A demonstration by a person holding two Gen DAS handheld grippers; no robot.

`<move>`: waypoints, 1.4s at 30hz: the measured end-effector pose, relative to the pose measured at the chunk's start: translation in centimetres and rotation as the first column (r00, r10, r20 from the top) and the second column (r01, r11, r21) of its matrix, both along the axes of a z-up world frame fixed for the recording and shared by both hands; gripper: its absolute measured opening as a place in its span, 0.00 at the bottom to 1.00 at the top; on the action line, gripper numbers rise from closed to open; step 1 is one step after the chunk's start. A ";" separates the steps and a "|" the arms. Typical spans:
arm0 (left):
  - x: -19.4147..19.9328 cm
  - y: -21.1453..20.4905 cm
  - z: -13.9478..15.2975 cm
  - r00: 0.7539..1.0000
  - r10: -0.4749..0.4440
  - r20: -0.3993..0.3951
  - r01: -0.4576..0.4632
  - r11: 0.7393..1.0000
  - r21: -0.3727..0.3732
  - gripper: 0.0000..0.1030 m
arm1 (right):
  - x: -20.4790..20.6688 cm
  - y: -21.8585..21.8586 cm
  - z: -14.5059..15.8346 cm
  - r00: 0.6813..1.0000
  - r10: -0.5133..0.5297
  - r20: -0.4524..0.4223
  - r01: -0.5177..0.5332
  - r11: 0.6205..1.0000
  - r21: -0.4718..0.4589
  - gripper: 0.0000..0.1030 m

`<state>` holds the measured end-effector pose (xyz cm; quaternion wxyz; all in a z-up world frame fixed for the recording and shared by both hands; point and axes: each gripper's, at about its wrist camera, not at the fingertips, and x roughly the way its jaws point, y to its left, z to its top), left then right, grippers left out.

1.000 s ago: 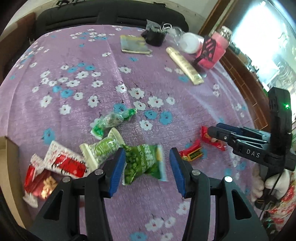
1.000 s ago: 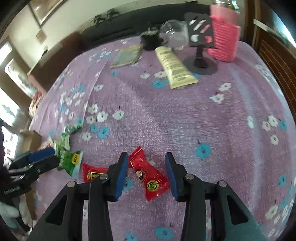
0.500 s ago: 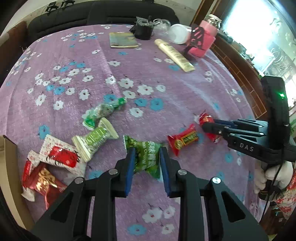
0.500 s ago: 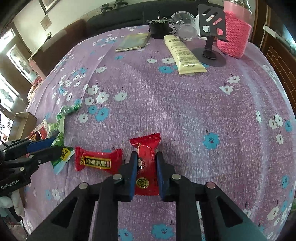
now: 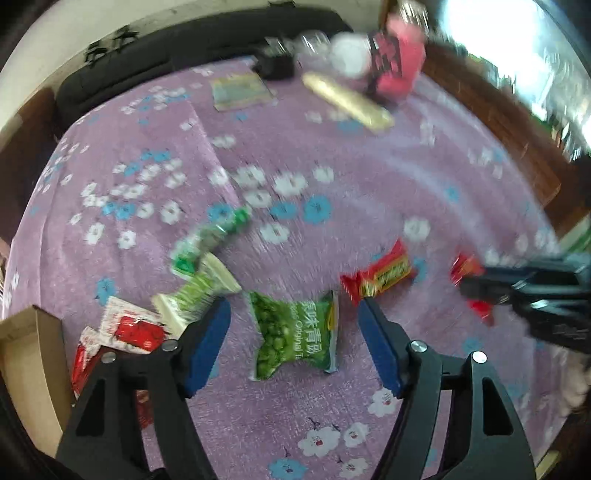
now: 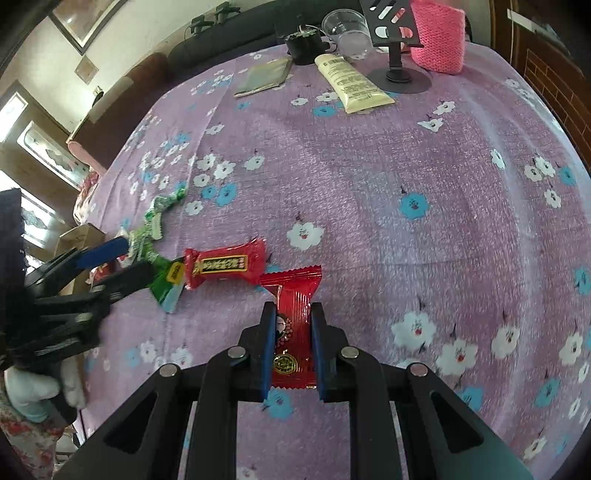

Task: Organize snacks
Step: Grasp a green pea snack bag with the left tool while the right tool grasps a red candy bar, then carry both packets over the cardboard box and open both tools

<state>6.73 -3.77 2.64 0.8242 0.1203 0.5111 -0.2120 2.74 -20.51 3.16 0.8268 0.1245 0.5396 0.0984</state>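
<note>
My left gripper (image 5: 292,308) hangs over the purple flowered cloth (image 5: 332,177) with its jaws opening. A green pea packet (image 5: 295,332) lies flat between the fingers, touched by neither pad. My right gripper (image 6: 293,308) is shut on a red candy packet (image 6: 293,325), which also shows blurred at the right of the left wrist view. A red bar with a yellow label (image 6: 223,264) lies just left of that candy. Two green twist packets (image 5: 210,236) and red-and-white packets (image 5: 129,328) lie to the left of the left gripper.
A cardboard box (image 5: 26,354) stands at the cloth's left edge. At the far side are a cream tube (image 6: 351,83), a pink knitted holder (image 6: 437,35), a black phone stand (image 6: 397,74), a plastic cup (image 6: 347,31) and a booklet (image 6: 264,75).
The left jaws closed on the green pea packet, then opened and left it on the cloth. The right jaws shut on the red candy and carried it left, beside the red bar.
</note>
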 end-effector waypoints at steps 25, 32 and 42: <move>-9.7 28.8 6.4 0.863 0.501 -0.062 -0.500 0.831 -0.244 0.37 | -3.0 21.7 5.3 0.965 0.259 0.048 -0.263 0.953 0.148 0.15; -7.5 34.7 4.6 0.836 0.544 -0.076 -0.546 0.808 -0.223 0.37 | -2.4 32.6 4.4 0.933 0.360 0.025 -0.360 0.924 0.129 0.15; -6.6 37.6 3.2 0.839 0.521 -0.157 -0.544 0.793 -0.275 0.40 | -0.4 38.8 1.5 0.939 0.343 -0.027 -0.341 0.939 0.037 0.18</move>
